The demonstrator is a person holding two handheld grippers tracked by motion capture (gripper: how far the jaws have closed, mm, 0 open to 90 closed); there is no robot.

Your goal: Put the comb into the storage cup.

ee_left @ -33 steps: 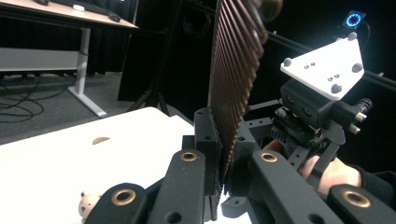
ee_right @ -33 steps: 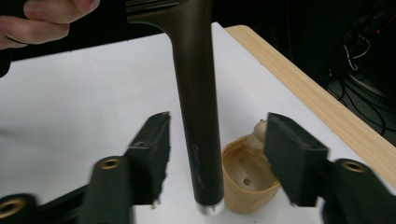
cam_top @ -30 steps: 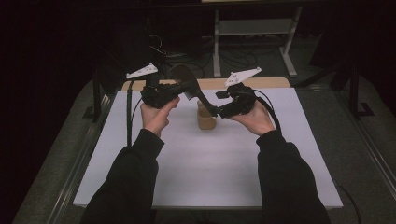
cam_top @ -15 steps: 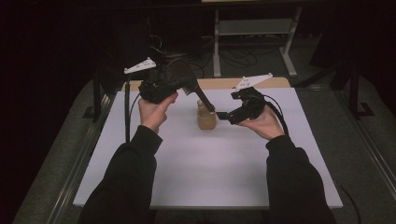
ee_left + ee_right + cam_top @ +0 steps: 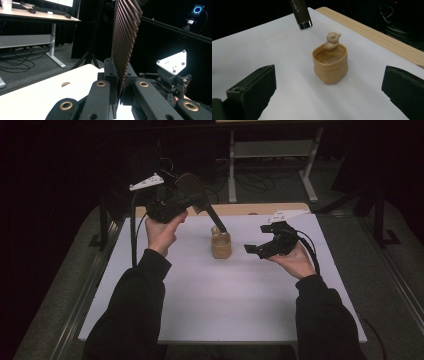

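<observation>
Tan cup [image 5: 221,245] left free mid-counter as the comb's handle tip lifts clear.
Left hand-held gripper [image 5: 169,209] clamps the comb [image 5: 200,200], now raised; right hand-held gripper [image 5: 260,249] has pulled back, jaws apart.

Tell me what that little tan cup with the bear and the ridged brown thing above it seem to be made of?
The cup looks like matte tan silicone or soft plastic: its walls sag slightly, with a moulded bear on the rim. The comb, clamped in the left hand-held gripper, looks like hard brown plastic or wood with fine teeth; its dark handle ends in a shiny metal-looking cap.
</observation>
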